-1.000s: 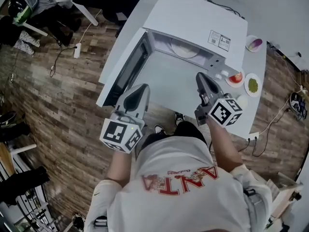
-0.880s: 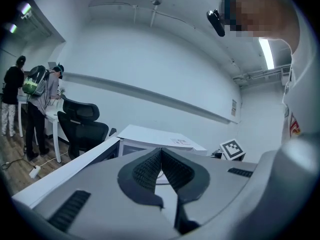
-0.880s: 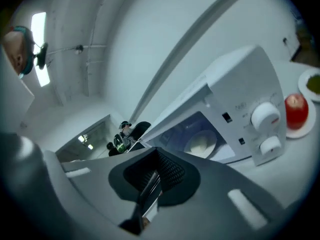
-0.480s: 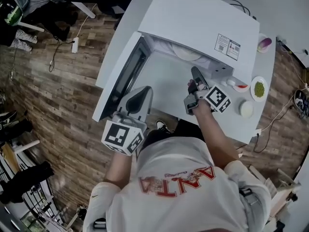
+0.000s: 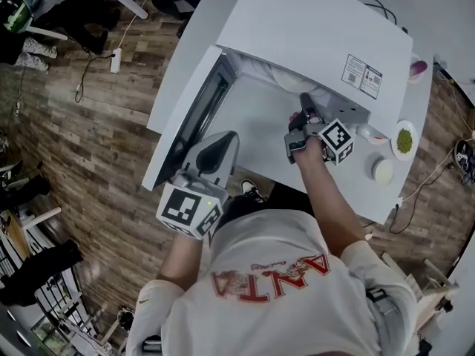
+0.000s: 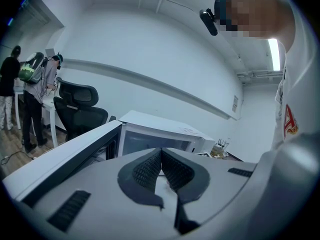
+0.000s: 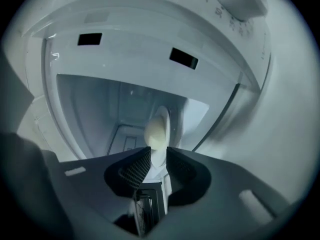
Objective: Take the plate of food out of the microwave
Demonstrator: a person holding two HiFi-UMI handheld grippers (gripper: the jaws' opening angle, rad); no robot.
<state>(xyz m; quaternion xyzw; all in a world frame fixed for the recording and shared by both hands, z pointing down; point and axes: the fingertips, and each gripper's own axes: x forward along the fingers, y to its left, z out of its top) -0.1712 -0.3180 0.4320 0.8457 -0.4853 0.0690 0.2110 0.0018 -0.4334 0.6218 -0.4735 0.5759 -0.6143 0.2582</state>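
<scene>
The white microwave (image 5: 319, 28) stands on the table with its door (image 5: 185, 117) swung open to the left. In the right gripper view a white plate (image 7: 165, 118) with a pale lump of food (image 7: 156, 130) sits inside the cavity, seen edge-on because the gripper is rolled. My right gripper (image 5: 304, 101) is at the oven's mouth. Its jaws have just been opening, and the plate's near rim lines up with the gap of this gripper (image 7: 157, 159). My left gripper (image 5: 223, 141) hangs in front of the door, its pads (image 6: 150, 168) meeting, with nothing held.
Small dishes stand right of the microwave: one with green food (image 5: 404, 139), a white one (image 5: 383, 170), one with something purple (image 5: 417, 68). Cables lie on the wooden floor (image 5: 96, 65). An office chair (image 6: 80, 109) and a person with a backpack (image 6: 37, 84) are far left.
My right gripper has moved forward from the table's front to the microwave's mouth and rolled onto its side. The left gripper has shifted only a little.
</scene>
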